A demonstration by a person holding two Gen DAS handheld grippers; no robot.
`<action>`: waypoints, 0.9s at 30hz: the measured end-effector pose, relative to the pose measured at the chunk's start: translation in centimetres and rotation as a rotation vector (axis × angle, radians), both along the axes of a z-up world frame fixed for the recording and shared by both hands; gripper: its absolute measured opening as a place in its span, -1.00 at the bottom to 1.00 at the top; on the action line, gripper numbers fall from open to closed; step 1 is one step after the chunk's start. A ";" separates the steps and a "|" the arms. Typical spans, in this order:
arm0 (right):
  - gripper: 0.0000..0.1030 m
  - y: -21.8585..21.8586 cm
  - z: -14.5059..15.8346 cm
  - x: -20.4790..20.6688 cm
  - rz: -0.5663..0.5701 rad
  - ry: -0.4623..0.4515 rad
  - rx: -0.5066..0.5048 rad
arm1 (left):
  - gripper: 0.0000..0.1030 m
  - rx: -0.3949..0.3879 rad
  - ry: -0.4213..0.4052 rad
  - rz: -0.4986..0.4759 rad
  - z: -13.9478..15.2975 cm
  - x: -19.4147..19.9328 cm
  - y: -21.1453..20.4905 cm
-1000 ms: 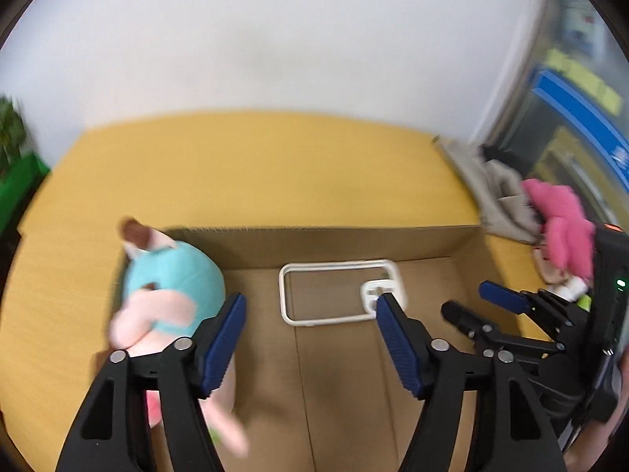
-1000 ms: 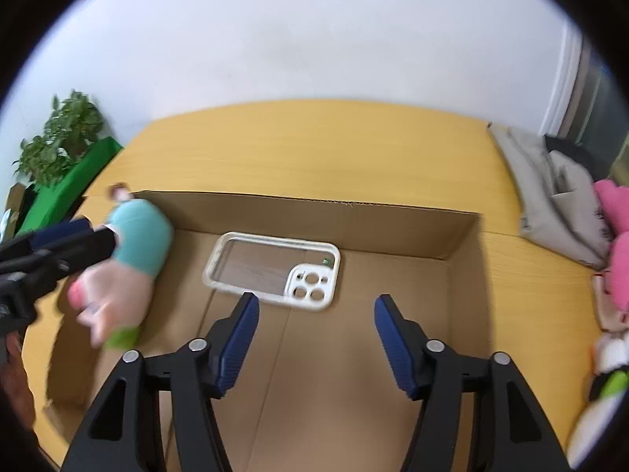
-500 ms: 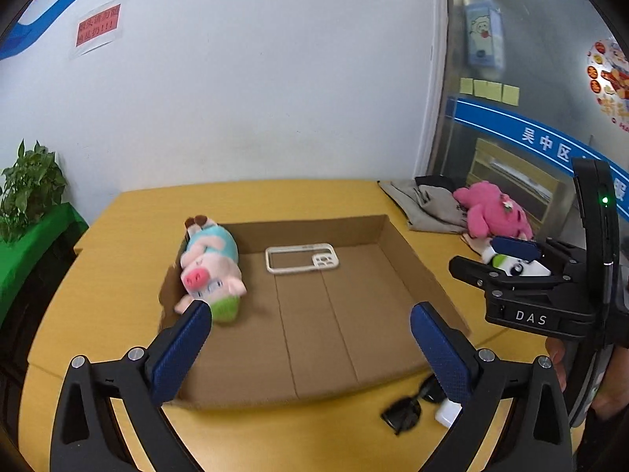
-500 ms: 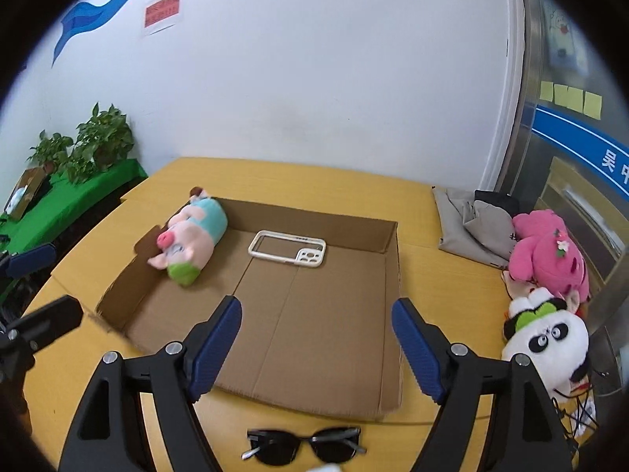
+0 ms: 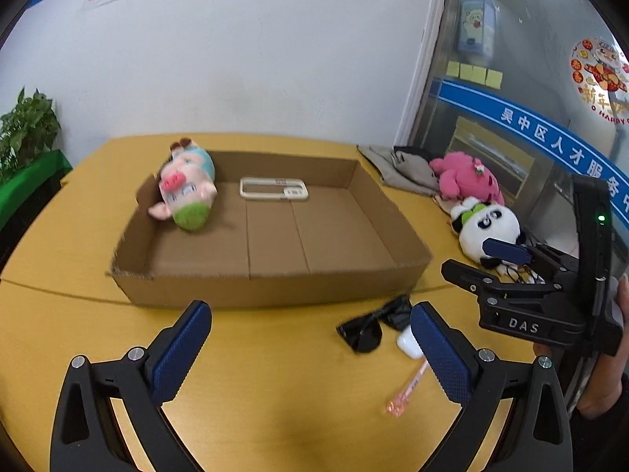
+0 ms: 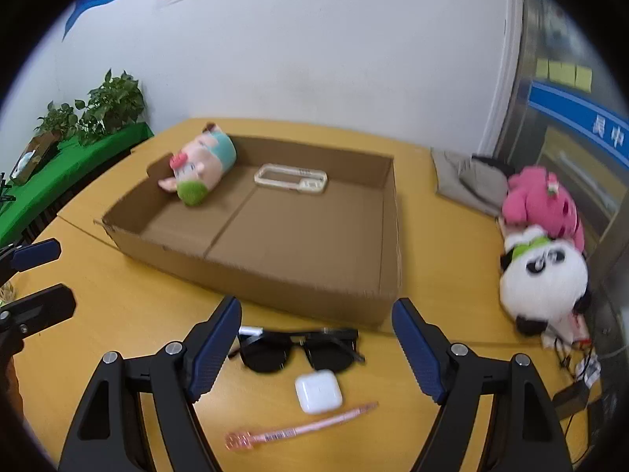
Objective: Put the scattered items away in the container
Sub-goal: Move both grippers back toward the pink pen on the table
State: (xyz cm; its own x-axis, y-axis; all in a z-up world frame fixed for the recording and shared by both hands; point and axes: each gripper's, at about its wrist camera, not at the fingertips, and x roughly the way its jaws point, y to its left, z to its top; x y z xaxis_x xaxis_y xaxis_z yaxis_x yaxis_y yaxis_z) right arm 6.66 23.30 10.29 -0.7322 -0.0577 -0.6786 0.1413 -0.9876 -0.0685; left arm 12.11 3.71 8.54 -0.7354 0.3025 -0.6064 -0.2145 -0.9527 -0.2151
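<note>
Lying on the bare table [image 6: 118, 314] just in front of the near wall of the cardboard box [image 6: 275, 291], the black sunglasses [image 6: 298, 352] look light, stiff and slippery, with thin arms and lenses that would scratch or snap under a hard squeeze; the bridge between the lenses seems the safest place to take hold. Beside them toward the near edge sits a white earbud case [image 6: 318, 390], smooth and rounded, likely to squirt out of a pinch unless taken across its flat faces. A thin pink pen [image 6: 298, 426] lies nearest the table's front edge, light and prone to rolling.

Inside the box, the plush pig [image 6: 202, 163] rests in the far left corner and a white phone case [image 6: 291, 179] lies along the far wall.

The right gripper [image 6: 316, 348] hangs over the sunglasses with its jaws spread wide, touching nothing. The left gripper [image 5: 310, 348] is likewise wide apart and empty, above the table left of the glasses.
</note>
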 end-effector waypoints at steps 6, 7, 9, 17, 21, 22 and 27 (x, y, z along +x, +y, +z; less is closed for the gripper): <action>0.53 3.5 -5.7 0.7 -0.076 -0.131 -0.091 | 0.99 -0.026 -0.108 -0.074 -5.0 0.1 2.1; 0.53 3.7 -6.2 0.9 -0.086 -0.142 -0.097 | 0.99 -0.032 -0.121 -0.089 -5.6 0.2 2.5; 0.52 4.3 -7.6 1.2 -0.118 -0.177 -0.120 | 0.99 -0.044 -0.140 -0.133 -6.7 0.4 3.7; 0.50 5.5 -11.8 1.7 -0.199 -0.278 -0.161 | 0.84 -0.103 -0.197 -0.365 -10.5 0.8 9.3; 0.41 5.1 -12.6 1.1 -0.195 -0.296 -0.170 | 0.51 -0.131 -0.250 -0.436 -12.2 0.1 11.6; 0.34 5.1 -12.7 1.0 -0.200 -0.295 -0.160 | 0.44 -0.132 -0.264 -0.449 -12.6 -0.1 12.1; -0.07 5.4 -12.7 0.5 -0.215 -0.293 -0.131 | 0.32 -0.163 -0.260 -0.474 -13.0 0.0 13.6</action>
State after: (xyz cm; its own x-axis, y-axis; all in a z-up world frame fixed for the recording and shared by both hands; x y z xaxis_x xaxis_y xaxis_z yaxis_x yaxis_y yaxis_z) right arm 7.14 28.66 -2.40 -0.5135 -0.0240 -0.8578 -0.0750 -0.9945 0.0728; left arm 12.09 17.33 -4.43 -0.3619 0.4509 -0.8159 -0.5867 -0.7903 -0.1765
